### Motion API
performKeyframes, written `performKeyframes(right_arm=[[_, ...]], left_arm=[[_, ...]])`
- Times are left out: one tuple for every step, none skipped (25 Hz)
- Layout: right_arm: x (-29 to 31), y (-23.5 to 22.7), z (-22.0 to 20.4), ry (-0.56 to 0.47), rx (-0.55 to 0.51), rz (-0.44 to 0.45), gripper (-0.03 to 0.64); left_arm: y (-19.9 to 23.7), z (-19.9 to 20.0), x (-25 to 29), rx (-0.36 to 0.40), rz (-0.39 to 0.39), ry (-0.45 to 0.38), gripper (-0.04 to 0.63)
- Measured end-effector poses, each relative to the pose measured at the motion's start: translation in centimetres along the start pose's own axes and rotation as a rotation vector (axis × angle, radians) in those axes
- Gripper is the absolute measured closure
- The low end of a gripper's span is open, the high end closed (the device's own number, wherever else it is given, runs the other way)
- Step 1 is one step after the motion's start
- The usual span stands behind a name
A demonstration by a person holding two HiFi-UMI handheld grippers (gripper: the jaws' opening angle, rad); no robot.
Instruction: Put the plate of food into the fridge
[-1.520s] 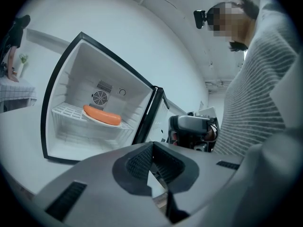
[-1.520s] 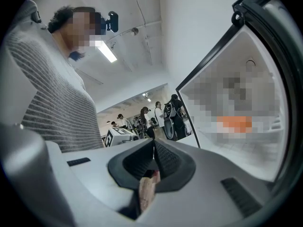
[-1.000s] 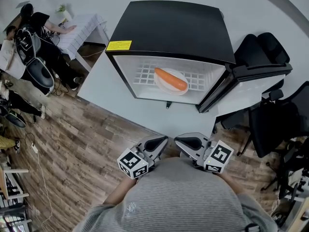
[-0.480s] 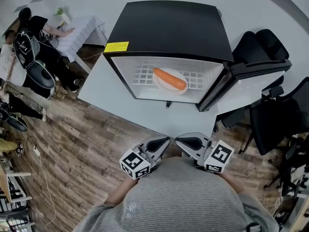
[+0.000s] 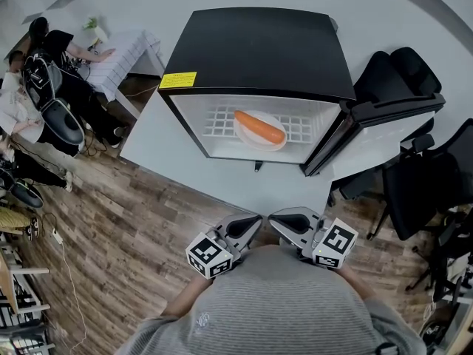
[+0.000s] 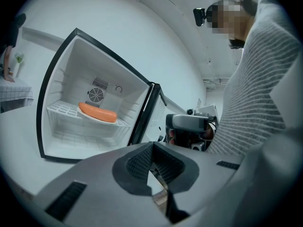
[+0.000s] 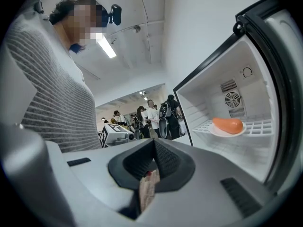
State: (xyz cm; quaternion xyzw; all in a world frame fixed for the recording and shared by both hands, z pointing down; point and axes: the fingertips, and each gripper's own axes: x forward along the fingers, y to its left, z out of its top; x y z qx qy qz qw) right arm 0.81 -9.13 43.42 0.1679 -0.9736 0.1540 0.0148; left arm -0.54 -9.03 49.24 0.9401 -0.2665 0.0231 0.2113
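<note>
Plate with orange food sits on fridge shelf. Yellow label on fridge's top left, print too small. Left gripper and right gripper: jaws together, empty.

That gray sweater swallows the back ends of the left gripper and right gripper. The fridge door shows edge-on only, and the people at the left edge are cropped.

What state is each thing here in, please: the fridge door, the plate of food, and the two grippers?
Fridge door: wide open.
Plate of food: sitting flat on the wire shelf inside the fridge.
Left gripper: shut, empty.
Right gripper: shut, empty.
</note>
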Motion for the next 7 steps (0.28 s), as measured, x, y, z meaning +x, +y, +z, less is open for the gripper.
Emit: performKeyframes(right_arm=[[0.02, -0.02, 0.04, -0.001, 0.0, 0.0, 0.603], [0.02, -0.05, 0.06, -0.002, 0.003, 0.0, 0.603], [0.02, -0.09, 0.07, -0.001, 0.005, -0.001, 0.603], [0.02, -0.14, 0.08, 0.0, 0.006, -0.001, 0.603], [0.03, -0.19, 0.09, 0.0, 0.007, -0.001, 0.603], [0.03, -0.23, 0.1, 0.0, 0.007, 0.0, 0.603], [0.04, -0.27, 0.11, 0.0, 0.007, 0.0, 0.603]], left_arm=[[-0.01, 0.01, 0.04, 0.001, -0.001, 0.001, 0.584], [-0.03, 0.03, 0.08, 0.001, -0.002, 0.002, 0.584], [-0.04, 0.05, 0.14, 0.002, -0.003, 0.003, 0.584], [-0.05, 0.05, 0.2, 0.002, -0.005, 0.005, 0.584], [-0.05, 0.06, 0.26, 0.003, -0.006, 0.007, 0.584], [-0.05, 0.06, 0.31, 0.003, -0.008, 0.008, 0.584], [-0.05, 0.07, 0.37, 0.004, -0.009, 0.01, 0.584]])
